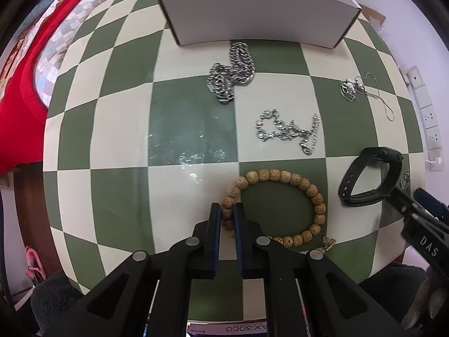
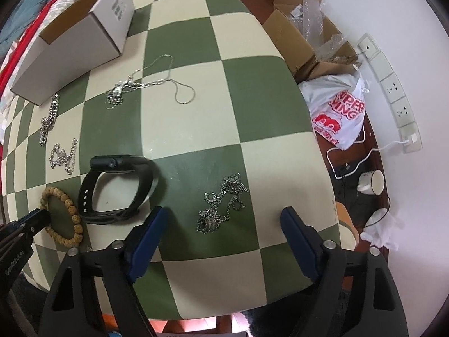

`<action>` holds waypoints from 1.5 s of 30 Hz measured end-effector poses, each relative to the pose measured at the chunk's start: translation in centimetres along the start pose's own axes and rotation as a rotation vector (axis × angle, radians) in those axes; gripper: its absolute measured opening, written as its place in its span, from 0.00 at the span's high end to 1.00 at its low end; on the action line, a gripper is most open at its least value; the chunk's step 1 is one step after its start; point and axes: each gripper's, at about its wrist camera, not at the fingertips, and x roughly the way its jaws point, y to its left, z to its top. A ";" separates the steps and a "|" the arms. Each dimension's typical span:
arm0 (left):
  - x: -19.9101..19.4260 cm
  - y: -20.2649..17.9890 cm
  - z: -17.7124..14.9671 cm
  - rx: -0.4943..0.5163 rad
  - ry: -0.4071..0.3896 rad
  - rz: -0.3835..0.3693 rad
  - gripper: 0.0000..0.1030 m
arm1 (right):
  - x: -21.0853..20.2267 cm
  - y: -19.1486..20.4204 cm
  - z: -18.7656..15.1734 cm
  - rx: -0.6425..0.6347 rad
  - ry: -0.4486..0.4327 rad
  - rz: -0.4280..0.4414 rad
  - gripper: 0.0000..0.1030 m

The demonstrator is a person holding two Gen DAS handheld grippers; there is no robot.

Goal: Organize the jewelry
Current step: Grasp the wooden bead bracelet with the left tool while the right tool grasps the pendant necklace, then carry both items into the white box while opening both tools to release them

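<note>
My left gripper [image 1: 227,207] points down at the checkered table [image 1: 190,129] and is shut on the near-left beads of a wooden bead bracelet [image 1: 280,177]. The bracelet lies flat on the table. My right gripper [image 2: 224,210] is open above a dark chain necklace with rings [image 2: 221,205], and its blue pads stand well apart on either side without touching it. A black watch [image 2: 118,185] lies on its side between the two grippers. Farther back lie a thick silver chain [image 1: 233,73], a silver bracelet [image 1: 286,129] and a thin silver necklace with a pendant [image 2: 140,84].
An open white box [image 1: 252,14] stands at the table's far edge. Red bedding [image 1: 16,84] lies beyond the left edge. On the floor to the right are a cardboard box [image 2: 297,33], a printed plastic bag [image 2: 339,112], a cup [image 2: 371,182], cables and a power strip [image 2: 393,90].
</note>
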 end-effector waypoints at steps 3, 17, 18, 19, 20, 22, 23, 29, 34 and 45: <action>-0.2 -0.1 -0.3 -0.007 -0.009 0.005 0.94 | -0.7 0.5 0.2 -0.030 -0.035 0.003 0.69; -8.0 2.0 -2.8 0.025 -0.125 -0.043 0.94 | -4.9 -1.8 -0.6 0.134 -0.054 0.259 0.99; -8.3 2.1 -2.5 0.032 -0.137 -0.046 0.94 | -5.7 -1.7 -0.7 0.131 -0.069 0.263 0.99; -9.1 1.9 -2.4 0.039 -0.150 -0.049 0.94 | -6.4 -1.7 -0.6 0.126 -0.084 0.265 0.99; -9.4 1.9 -2.2 0.045 -0.162 -0.052 0.94 | -7.1 -1.7 -0.6 0.124 -0.098 0.270 0.99; -10.6 1.9 -1.6 0.059 -0.187 -0.056 0.94 | -8.6 -1.7 -0.3 0.119 -0.124 0.280 0.99; -11.1 2.0 -1.7 0.063 -0.196 -0.057 0.94 | -9.5 -1.6 -0.2 0.115 -0.138 0.284 0.99; -14.4 1.8 -0.8 0.089 -0.257 -0.058 0.94 | -15.5 -1.2 1.3 0.077 -0.222 0.326 0.99; -17.6 1.6 1.3 0.095 -0.304 -0.088 0.94 | -21.0 -0.3 3.6 0.014 -0.303 0.343 0.99; -22.3 1.5 9.2 0.147 -0.389 -0.027 0.94 | -26.8 4.9 10.2 -0.130 -0.420 0.310 0.99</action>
